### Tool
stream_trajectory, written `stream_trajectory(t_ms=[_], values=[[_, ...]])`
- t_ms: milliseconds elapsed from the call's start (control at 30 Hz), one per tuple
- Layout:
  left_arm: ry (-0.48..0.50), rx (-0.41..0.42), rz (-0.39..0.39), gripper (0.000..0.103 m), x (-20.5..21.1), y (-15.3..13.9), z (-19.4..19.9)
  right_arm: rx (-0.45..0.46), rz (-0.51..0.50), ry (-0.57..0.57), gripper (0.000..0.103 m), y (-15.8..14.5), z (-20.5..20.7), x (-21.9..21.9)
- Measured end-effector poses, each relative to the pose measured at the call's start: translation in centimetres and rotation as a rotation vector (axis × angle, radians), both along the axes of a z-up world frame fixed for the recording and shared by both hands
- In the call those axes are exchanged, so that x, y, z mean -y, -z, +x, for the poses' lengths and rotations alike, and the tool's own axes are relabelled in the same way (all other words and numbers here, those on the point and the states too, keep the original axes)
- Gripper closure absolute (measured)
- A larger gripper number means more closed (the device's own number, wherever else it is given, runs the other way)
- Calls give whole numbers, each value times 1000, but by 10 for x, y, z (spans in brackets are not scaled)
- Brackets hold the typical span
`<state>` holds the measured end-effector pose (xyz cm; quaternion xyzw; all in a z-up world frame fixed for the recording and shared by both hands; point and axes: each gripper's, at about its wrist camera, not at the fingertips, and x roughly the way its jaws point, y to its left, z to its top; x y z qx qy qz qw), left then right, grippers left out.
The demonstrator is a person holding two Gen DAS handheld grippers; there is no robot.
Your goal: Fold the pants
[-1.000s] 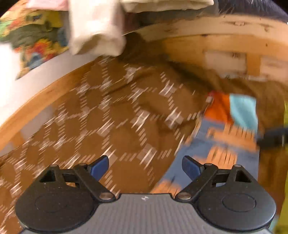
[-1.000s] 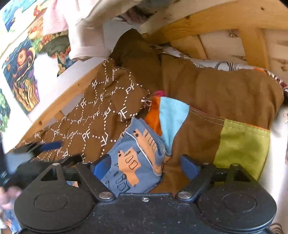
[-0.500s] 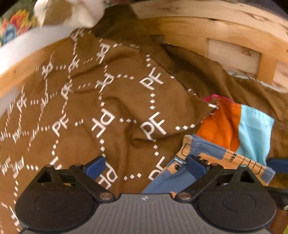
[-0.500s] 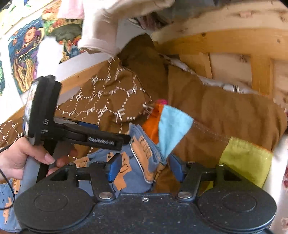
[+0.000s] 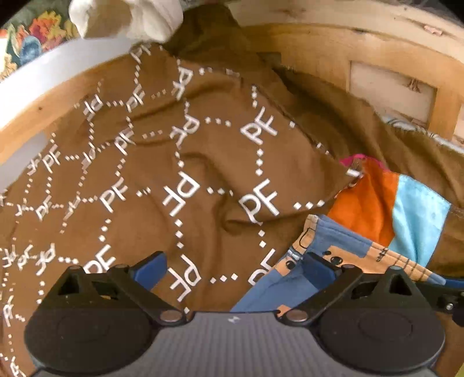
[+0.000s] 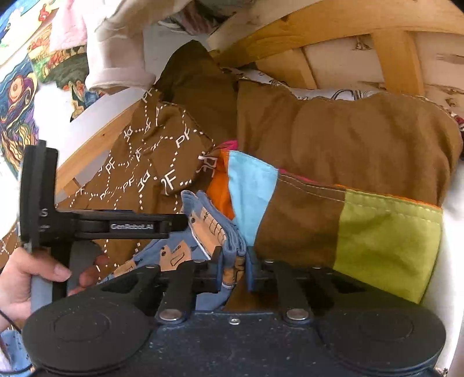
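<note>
- My right gripper (image 6: 234,262) is closest to me. Its two blue pads are squeezed tight on a bunched edge of the blue pants (image 6: 214,229) with the orange animal print.
- My left gripper (image 5: 232,268) is wide open and holds nothing. It hovers just over the brown blanket (image 5: 174,174) with white letters, and its right pad sits at the near edge of the same pants (image 5: 333,246).
- The pants lie in a crumpled heap on the bed, partly on the brown blanket and right beside a patchwork cover (image 6: 362,232) with orange, light blue, brown and green squares.
- I think the pants are small, light and very soft. They will flop and sag when I lift them, so one grip is not enough to keep them flat.
- I think the best places to hold are the thick sewn edges, like the waistband or a leg hem. Thin middle cloth could slip out.
- My left gripper should pinch another edge or corner, away from my right one, so I can stretch the cloth.
- Farther off is the wooden bed frame (image 5: 348,43), with a white cloth (image 5: 130,17) hanging over it.
</note>
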<state>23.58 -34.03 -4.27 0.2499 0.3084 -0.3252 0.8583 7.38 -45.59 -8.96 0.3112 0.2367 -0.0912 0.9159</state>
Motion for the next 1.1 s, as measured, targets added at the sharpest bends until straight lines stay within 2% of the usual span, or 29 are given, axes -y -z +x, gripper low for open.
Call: stream_trajectory(t_ms=[100, 200, 233, 433, 500, 567, 600, 733, 1000, 1100], values=[[15, 32, -39, 4, -7, -13, -17, -3, -66, 0, 88, -4, -1, -7], [-11, -34, -78, 7, -13, -26, -26, -12, -159, -16, 88, -9, 1, -19], [-34, -88, -100, 8, -14, -29, -26, -11, -190, -21, 88, -10, 1, -22], [-135, -545, -314, 22, -33, -28, 0, 10, -399, -95, 88, -20, 1, -55], [-156, -622, -339, 25, -33, -23, 8, 19, -484, -140, 88, -22, 1, -71], [-163, -614, -282, 41, -26, -20, 9, 26, -554, -182, 88, -23, 0, -84], [-158, -594, -247, 44, -21, -20, 8, 28, -581, -200, 88, -22, 0, -90], [-145, -586, -232, 48, -13, -14, 1, 18, -651, -254, 88, -19, 3, -105], [-139, -553, -204, 47, 7, -5, -10, -6, -676, -302, 87, -16, 9, -112], [-144, -508, -173, 47, 17, -4, -12, -8, -677, -311, 87, -15, 11, -113]])
